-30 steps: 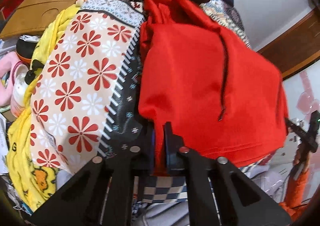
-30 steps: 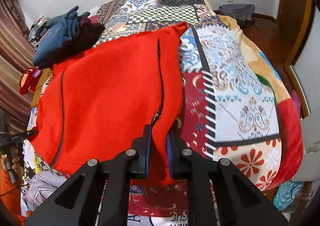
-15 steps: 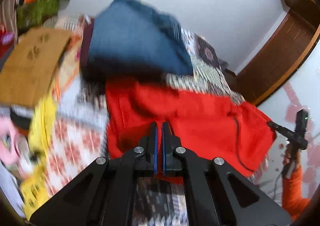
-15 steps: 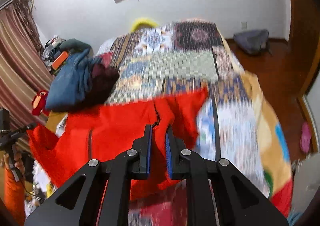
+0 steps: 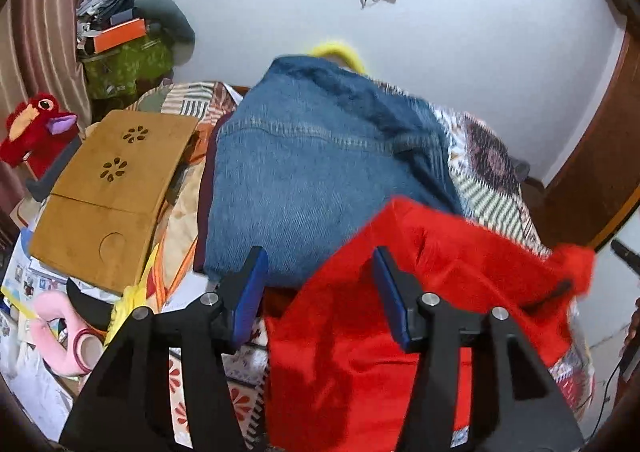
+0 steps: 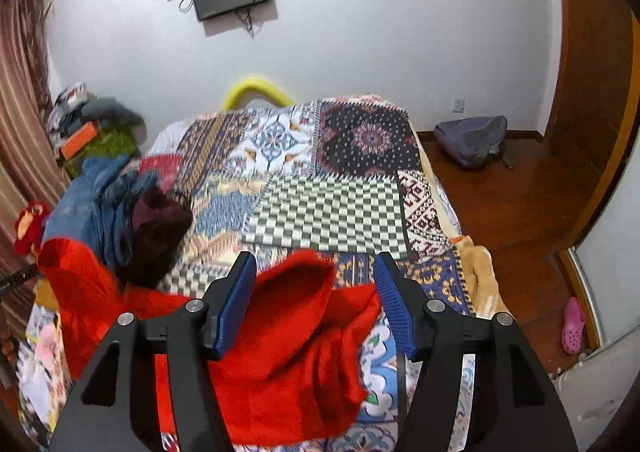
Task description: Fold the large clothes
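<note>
The soft red fleece jacket (image 6: 280,352) is lying in a bumpy heap on the bright patchwork bed cover (image 6: 328,208), beside a blue denim garment (image 5: 316,176). The left gripper (image 5: 320,292) is spread wide open, and nothing is held. The right gripper (image 6: 316,296) is wide open too, above the red cloth. A fold seems just laid down. Next, a fresh edge must be picked and pinched by both tools.
</note>
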A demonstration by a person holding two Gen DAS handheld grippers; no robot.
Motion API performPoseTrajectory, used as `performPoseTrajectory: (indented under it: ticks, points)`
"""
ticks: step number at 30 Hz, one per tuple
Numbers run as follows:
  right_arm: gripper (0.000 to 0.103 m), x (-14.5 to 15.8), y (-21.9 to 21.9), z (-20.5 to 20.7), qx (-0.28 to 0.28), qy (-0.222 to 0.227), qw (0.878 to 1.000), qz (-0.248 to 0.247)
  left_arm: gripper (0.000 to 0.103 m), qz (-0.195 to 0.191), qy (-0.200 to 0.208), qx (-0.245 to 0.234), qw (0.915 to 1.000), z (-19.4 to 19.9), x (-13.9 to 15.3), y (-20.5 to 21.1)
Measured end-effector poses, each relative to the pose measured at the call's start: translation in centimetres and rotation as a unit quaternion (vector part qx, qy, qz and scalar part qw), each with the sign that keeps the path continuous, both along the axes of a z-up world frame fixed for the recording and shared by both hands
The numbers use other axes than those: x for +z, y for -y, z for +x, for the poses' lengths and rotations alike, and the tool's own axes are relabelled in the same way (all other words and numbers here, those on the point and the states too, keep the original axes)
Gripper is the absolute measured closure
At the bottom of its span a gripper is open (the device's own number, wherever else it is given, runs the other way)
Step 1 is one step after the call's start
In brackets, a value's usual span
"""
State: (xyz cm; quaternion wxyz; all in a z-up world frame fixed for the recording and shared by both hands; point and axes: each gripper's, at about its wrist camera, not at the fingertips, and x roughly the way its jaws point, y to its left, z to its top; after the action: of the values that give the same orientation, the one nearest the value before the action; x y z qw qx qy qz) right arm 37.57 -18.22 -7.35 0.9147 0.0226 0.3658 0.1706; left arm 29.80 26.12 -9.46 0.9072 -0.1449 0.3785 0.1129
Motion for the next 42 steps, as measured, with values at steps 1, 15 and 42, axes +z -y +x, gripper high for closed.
performPoseTrajectory:
  ticks: [1,15,42]
  points:
    - [0.046,-0.2,0.0,0.1,0.005,-0.007,1.0,-0.005,0.05,-0.002,-0.007,-0.001,1.0,-0.1,-0.2,0.3]
    - [0.043,-12.0,0.3,-0.7,0.037,-0.203,0.978,-0.04,0.041,-0.083,-0.142,-0.018,0.9862,-4.1,-11.7,0.0]
    - [0.092,-9.0,1.7,-7.6,0.058,-0.163,0.983,0.059,0.094,-0.146,-0.086,-0.083,0.9821,-8.8,-11.5,3.0]
